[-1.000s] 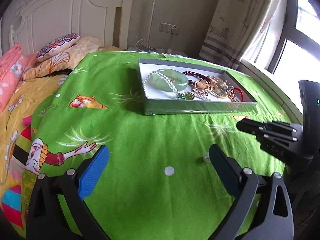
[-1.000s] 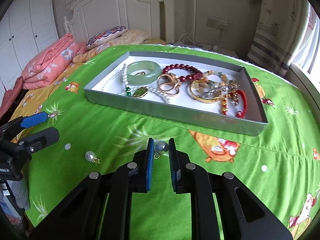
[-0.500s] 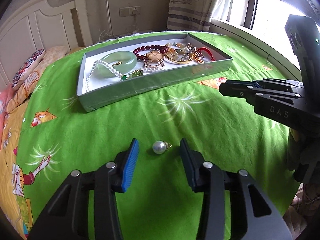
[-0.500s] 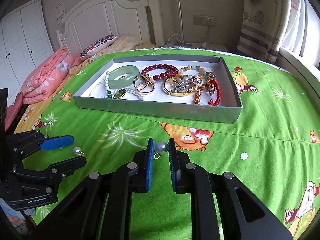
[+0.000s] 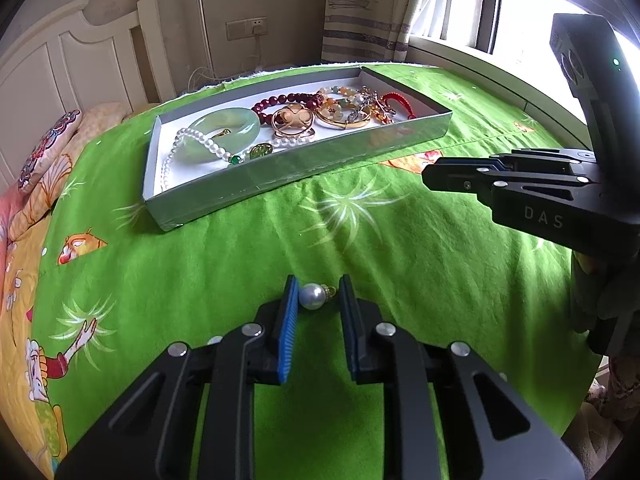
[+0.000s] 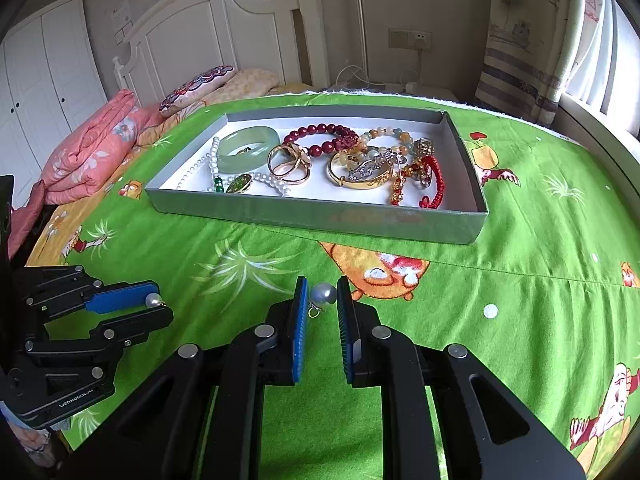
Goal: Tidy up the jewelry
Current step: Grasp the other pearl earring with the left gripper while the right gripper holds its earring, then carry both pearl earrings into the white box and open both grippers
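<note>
A grey tray (image 5: pixel 280 176) (image 6: pixel 320 216) on the green cloth holds a jade bangle (image 5: pixel 224 130) (image 6: pixel 248 148), a pearl necklace, red beads, gold rings and bracelets. My left gripper (image 5: pixel 318 296) straddles a pearl earring (image 5: pixel 313 297) lying on the cloth; its jaws are partly closed, the left pad touching the pearl, a gap on the right. That earring shows in the right wrist view (image 6: pixel 153 300) at the left gripper's tips. My right gripper (image 6: pixel 322 296) is shut on a second pearl earring (image 6: pixel 323 294), its gold hook hanging below.
The bed's white headboard (image 6: pixel 224 32), pillows (image 6: pixel 200 84) and a pink quilt (image 6: pixel 88 148) lie to the left. A curtain (image 6: pixel 520 40) and window sill stand on the right. The right gripper's body (image 5: pixel 540 192) sits right of the tray.
My left gripper has narrowed around the pearl earring on the cloth, closing from a wide stance. My right gripper still holds its earring and has drifted closer to the tray.
</note>
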Demonstrator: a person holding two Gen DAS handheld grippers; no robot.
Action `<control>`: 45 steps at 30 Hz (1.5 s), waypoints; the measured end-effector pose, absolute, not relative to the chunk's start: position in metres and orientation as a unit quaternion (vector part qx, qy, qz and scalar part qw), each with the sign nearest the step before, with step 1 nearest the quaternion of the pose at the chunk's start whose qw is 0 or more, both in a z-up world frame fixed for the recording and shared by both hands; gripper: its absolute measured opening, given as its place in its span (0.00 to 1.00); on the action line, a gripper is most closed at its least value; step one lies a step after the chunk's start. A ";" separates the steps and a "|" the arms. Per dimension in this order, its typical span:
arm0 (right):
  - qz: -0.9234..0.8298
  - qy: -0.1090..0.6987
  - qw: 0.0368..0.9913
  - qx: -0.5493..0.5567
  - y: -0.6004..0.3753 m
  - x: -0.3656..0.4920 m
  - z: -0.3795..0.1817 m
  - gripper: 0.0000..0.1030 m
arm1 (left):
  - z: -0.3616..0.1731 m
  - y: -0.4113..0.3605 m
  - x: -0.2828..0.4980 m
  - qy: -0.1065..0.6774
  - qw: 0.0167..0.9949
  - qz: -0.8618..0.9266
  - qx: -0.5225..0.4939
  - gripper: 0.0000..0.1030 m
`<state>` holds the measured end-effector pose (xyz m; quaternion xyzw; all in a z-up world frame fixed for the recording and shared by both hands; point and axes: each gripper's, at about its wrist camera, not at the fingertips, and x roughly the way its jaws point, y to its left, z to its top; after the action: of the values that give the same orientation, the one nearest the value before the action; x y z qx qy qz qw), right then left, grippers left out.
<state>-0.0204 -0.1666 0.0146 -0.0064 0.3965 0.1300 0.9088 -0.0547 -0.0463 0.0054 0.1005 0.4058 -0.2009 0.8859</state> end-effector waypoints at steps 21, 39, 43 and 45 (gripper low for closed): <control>0.129 0.397 0.909 -0.006 -0.167 -0.020 0.014 0.15 | 0.006 -0.046 -0.055 0.406 0.886 -0.200 0.101 0.18; 0.139 0.339 0.930 -0.027 -0.157 -0.014 0.049 0.15 | 0.056 -0.053 -0.007 0.370 0.911 -0.162 0.090 0.18; 0.129 0.333 0.934 -0.020 -0.162 0.008 0.052 0.15 | 0.067 -0.061 0.033 0.358 0.920 -0.152 0.055 0.18; 0.120 0.336 0.934 -0.015 -0.165 0.022 0.049 0.15 | 0.067 -0.066 0.051 0.358 0.921 -0.143 0.045 0.18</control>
<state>0.0222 -0.1654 0.0491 -0.0151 0.3356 0.1198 0.9342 0.0508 -0.0659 0.0672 0.0447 0.3583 -0.1433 0.9214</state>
